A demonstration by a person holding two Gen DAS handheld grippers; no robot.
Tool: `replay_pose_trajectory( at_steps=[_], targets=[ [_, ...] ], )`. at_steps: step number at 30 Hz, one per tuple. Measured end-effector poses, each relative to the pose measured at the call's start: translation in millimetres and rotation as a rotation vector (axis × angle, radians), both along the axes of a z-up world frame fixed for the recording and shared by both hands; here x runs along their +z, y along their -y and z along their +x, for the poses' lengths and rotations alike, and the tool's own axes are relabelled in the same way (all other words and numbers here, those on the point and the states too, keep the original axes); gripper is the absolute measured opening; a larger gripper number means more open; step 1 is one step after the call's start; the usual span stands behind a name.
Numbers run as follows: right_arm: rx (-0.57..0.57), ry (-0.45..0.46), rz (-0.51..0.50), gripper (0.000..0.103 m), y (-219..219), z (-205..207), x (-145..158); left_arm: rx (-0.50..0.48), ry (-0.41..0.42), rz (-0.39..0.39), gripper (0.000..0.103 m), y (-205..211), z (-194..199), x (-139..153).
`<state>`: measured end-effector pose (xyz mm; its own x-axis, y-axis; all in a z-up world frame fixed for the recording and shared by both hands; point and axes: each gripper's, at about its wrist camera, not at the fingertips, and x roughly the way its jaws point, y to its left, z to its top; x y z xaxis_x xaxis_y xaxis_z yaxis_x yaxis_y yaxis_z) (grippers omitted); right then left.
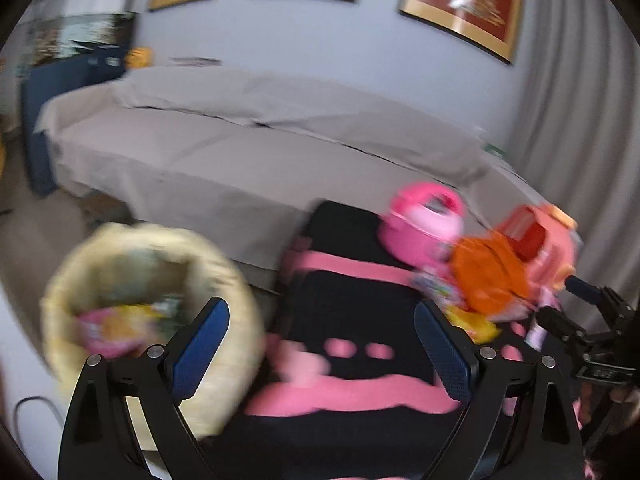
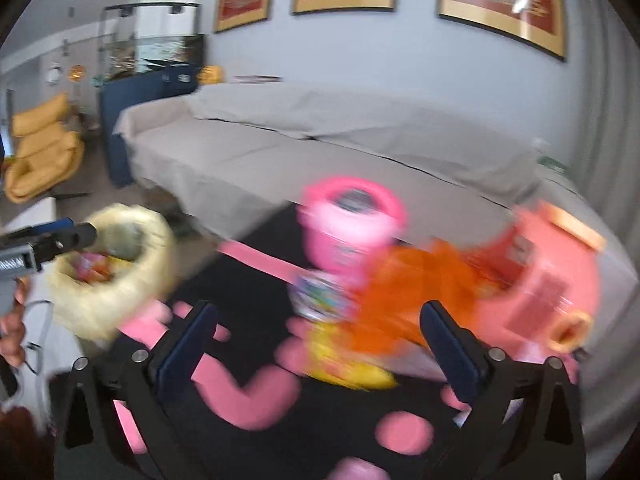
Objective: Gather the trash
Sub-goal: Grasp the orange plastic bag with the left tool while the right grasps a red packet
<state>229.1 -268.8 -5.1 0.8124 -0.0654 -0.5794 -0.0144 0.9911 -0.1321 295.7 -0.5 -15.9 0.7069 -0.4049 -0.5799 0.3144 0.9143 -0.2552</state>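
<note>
A cream woven basket (image 1: 236, 280) with colourful wrappers inside stands at the left of a black, pink-patterned surface (image 1: 352, 304). My left gripper (image 1: 320, 312) is open over that surface, just right of the basket, with nothing between its blue pads. In the right wrist view, my right gripper (image 2: 320, 308) is also open and empty. Beyond it lie a colourful wrapper (image 2: 320, 296), a yellow wrapper (image 2: 352, 372) and a crumpled orange piece (image 2: 404, 300). The basket (image 2: 116, 280) is off to its left. Everything is blurred.
A pink toy pot (image 2: 348, 224) and a salmon toy (image 2: 548, 280) stand behind the wrappers. A grey-covered sofa (image 1: 240, 140) runs behind the surface, with a grey curtain (image 1: 580, 140) to the right. A yellow armchair (image 2: 40, 144) is far left.
</note>
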Motion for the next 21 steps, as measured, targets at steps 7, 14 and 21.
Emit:
replay_pose_trajectory(
  at_steps=[7, 14, 21],
  targets=[
    [-0.216, 0.003, 0.041, 0.101, 104, -42, -17, -0.194, -0.086, -0.037, 0.094, 100, 10, -13],
    [-0.336, 0.017, 0.135, 0.101, 167, -71, -32, -0.289, -0.161, -0.09, 0.094, 188, 39, -22],
    [-0.361, 0.005, 0.186, 0.101, 193, -81, -44, -0.226, -0.256, -0.077, 0.094, 234, 83, -48]
  ],
)
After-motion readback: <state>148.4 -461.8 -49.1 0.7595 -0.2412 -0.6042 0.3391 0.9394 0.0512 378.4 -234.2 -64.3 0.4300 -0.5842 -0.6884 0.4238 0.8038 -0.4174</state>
